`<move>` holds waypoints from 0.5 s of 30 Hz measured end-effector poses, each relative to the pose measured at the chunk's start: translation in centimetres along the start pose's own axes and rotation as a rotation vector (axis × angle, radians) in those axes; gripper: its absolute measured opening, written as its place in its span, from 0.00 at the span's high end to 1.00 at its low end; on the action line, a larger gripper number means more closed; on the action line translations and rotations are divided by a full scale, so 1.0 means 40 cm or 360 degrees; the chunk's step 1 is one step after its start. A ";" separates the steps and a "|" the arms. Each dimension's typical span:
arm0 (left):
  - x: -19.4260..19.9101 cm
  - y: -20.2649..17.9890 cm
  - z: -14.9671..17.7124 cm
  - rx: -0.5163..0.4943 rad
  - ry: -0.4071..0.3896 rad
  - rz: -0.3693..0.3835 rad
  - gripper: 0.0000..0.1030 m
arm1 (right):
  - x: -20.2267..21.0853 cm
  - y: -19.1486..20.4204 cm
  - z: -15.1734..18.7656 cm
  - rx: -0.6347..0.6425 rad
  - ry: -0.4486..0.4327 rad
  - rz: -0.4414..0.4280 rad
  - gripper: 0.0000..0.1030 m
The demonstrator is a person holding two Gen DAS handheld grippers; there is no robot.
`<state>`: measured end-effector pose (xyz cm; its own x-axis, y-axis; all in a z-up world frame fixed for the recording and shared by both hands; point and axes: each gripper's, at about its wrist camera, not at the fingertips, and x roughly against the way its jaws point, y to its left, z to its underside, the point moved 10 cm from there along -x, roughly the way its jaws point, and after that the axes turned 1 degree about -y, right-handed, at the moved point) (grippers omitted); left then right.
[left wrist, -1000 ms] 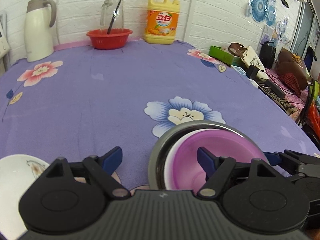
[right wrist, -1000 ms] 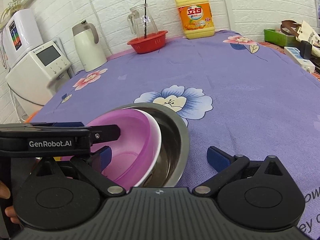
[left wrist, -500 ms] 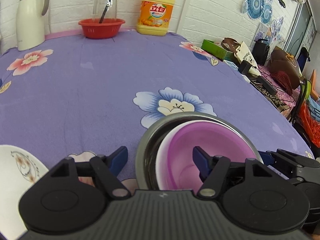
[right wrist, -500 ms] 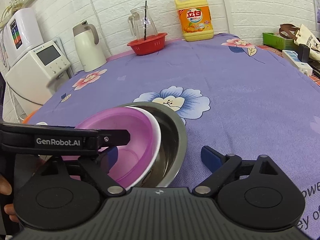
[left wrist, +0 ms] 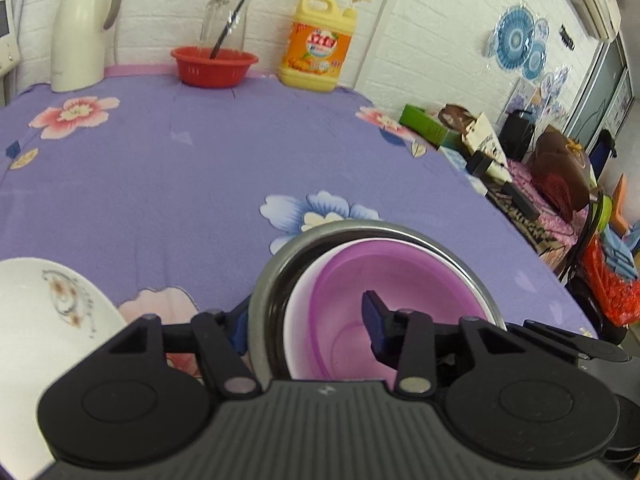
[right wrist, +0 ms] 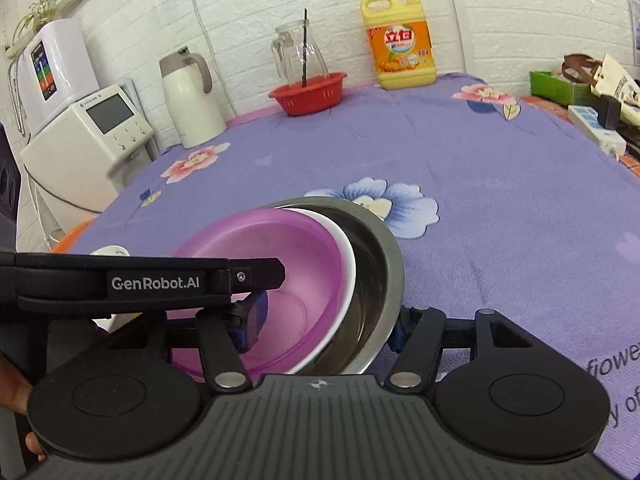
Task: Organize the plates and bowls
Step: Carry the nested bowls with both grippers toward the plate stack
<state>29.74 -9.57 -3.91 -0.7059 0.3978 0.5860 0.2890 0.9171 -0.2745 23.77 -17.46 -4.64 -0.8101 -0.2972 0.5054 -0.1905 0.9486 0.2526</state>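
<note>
A steel bowl (left wrist: 280, 264) sits on the purple floral tablecloth with a white bowl (left wrist: 298, 304) and a pink bowl (left wrist: 400, 280) nested inside it. My left gripper (left wrist: 306, 326) straddles the stack's left rim, one finger outside, one inside the pink bowl. My right gripper (right wrist: 326, 328) straddles the right rim of the steel bowl (right wrist: 386, 264), around the nested white bowl (right wrist: 348, 260) and pink bowl (right wrist: 280, 248). Both jaws have closed onto the bowl walls. A white plate (left wrist: 36, 320) with a floral mark lies to the left.
At the table's back stand a white thermos (left wrist: 80, 32), a red basket (left wrist: 214, 66) with a glass jug, and a yellow detergent bottle (left wrist: 318, 44). Clutter lies beyond the right edge (left wrist: 520, 168). A white appliance (right wrist: 84, 140) stands left of the table.
Both grippers have moved in and narrowed around the rim of the bowl stack. The stack sits closer to both cameras.
</note>
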 end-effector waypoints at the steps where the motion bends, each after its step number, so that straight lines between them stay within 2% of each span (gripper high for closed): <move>1: 0.023 0.008 -0.008 0.0015 -0.0027 -0.0009 0.59 | 0.008 0.014 -0.008 0.0018 -0.0016 -0.0004 0.04; 4: 0.099 0.056 -0.031 0.0029 -0.0123 -0.0082 0.59 | 0.017 0.078 -0.032 0.0088 -0.0062 -0.0061 0.02; 7: 0.174 0.129 -0.033 0.0056 -0.0192 -0.0212 0.58 | 0.002 0.179 -0.042 0.0172 -0.0078 -0.0191 0.00; 10: 0.241 0.228 -0.017 0.0143 -0.0234 -0.0340 0.58 | -0.026 0.281 -0.034 0.0247 -0.0056 -0.0316 0.00; 15: 0.309 0.352 0.023 0.0288 -0.0254 -0.0444 0.58 | -0.066 0.413 0.000 0.0356 0.0023 -0.0463 0.00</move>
<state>24.47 8.26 -1.23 -0.8377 0.1108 0.5347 -0.0380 0.9650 -0.2595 22.75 -0.99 -1.81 -0.6965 -0.5582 0.4509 -0.5298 0.8238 0.2014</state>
